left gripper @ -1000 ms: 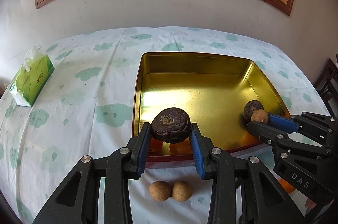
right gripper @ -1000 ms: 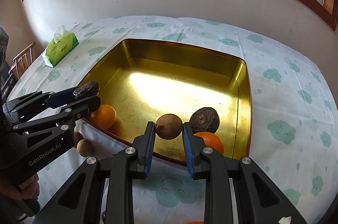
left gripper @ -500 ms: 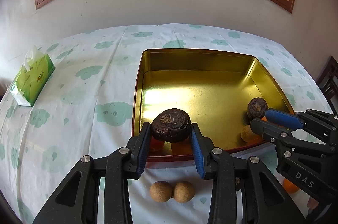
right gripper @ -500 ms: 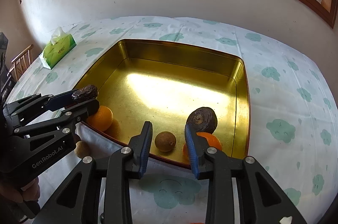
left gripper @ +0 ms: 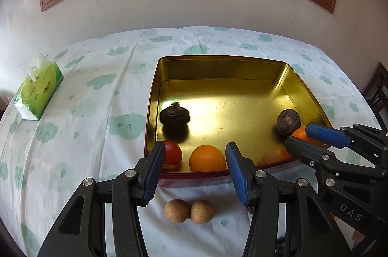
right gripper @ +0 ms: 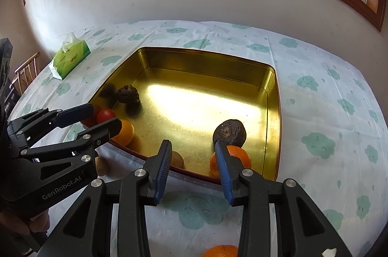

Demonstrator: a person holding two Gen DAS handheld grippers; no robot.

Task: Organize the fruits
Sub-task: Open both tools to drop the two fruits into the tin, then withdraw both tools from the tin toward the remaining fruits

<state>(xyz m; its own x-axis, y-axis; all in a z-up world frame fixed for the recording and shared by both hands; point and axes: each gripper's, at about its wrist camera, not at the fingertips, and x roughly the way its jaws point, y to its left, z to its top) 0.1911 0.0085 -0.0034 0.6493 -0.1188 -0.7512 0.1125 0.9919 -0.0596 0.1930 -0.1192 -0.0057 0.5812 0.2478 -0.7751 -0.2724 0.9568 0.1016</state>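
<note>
Both grippers are spread wide with nothing between their blue pads. The left gripper [left gripper: 195, 168] hangs over the near rim of the gold tin tray [left gripper: 218, 67], and the right gripper [right gripper: 192, 168] does the same at its own near edge.

Just past the left fingers, inside the tray, sit a red tomato [left gripper: 172, 155] and an orange [left gripper: 206, 158]. Farther in is a dark, wrinkled passion fruit [left gripper: 174, 115], blurred, perhaps rolling. A second dark fruit [right gripper: 229, 132] rests against another orange [right gripper: 236, 157] by the right fingers, with a small brown longan [right gripper: 177, 159] beside them.

On the cloud-print tablecloth [left gripper: 97, 111], short of the tray, two longans [left gripper: 189, 207] lie touching. These look light, round and thin-shelled, so I'd pinch one across its middle, gently, and expect it to roll. One more orange [right gripper: 220, 251] waits below the right gripper.
</note>
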